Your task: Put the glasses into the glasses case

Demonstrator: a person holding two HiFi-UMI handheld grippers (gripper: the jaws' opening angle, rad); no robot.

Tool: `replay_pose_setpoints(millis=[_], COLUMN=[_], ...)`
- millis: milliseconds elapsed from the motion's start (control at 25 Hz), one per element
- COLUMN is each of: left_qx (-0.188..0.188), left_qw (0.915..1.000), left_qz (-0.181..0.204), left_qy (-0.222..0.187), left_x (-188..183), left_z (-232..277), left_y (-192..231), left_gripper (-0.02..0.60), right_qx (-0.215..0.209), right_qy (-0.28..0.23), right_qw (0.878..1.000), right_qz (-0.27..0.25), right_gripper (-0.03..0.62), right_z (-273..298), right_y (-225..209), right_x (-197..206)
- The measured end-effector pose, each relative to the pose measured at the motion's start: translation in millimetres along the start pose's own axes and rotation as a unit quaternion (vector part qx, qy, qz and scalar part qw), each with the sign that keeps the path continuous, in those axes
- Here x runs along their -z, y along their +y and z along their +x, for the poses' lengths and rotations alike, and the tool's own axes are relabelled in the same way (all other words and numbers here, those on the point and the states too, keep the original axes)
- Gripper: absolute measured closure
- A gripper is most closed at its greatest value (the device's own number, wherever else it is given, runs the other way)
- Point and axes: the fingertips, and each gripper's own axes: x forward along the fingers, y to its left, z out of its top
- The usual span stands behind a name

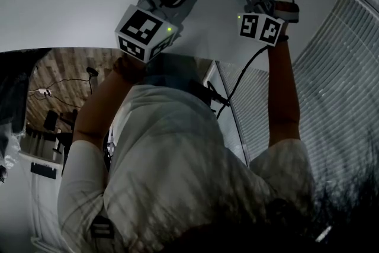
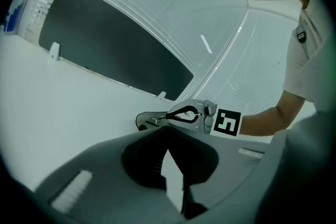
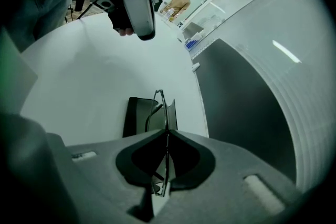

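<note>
**A:** Where are the glasses [image 3: 164, 110] just now?

**B:** They sit edge-on in the right gripper [image 3: 167, 132]. Its jaws are pinched on the frame, and one lens sticks out past the tips. They hang over the table [image 3: 94, 76], just short of the case [image 3: 135, 117].

**A:** And where is the case?

**B:** It is the dark box lying on the table straight ahead of those jaws. From the right gripper view I can't tell how far the lid stands open, so I'd check that before going down.

**A:** What about the other tool?

**B:** The left gripper [image 2: 168, 131] has its tips pressed together with nothing between them. It hovers off to the side, well apart from the case.

**A:** So how should this step be done?

**B:** I reckon the job is about half done: the glasses are in hand but not yet in. I'd carry them on until they are over the mouth of the case, then turn them so their long side runs along the case. As held, they would go in on edge and could catch the rim.

**A:** What are the risks?

**B:** The grip is thin, on the frame only, so a bump against the wall could twist the glasses in the jaws. I'd lower slowly and let go only once they rest on the bottom. The left gripper could come in to steady the case, which looks light enough to slide.
</note>
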Motion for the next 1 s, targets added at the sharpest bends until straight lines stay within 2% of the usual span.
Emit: replay_pose_setpoints(millis=[280, 760, 1000], left_qx=[-0.007, -0.007, -0.003], left_qw=[0.9999, 0.9998, 0.9997], left_qz=[-0.009, -0.019, -0.021], left_qy=[0.003, 0.008, 0.007], left_x=[1.0, 12.0, 11.7], left_z=[6.5, -10.8, -12.8], left_y=[14.2, 19.8, 20.7], left_gripper=[0.581, 0.581, 0.581], right_qx=[0.013, 0.005, -0.002], right_qy=[0.005, 0.019, 0.022], right_qw=[0.999, 0.998, 0.998], right_qz=[-0.029, -0.067, -0.057], right_gripper=[0.577, 0.577, 0.556], right_z=[23.3, 32.1, 28.8], right_y=[6.7, 21.8, 21.6], right_x=[2.3, 3.3, 1.5])
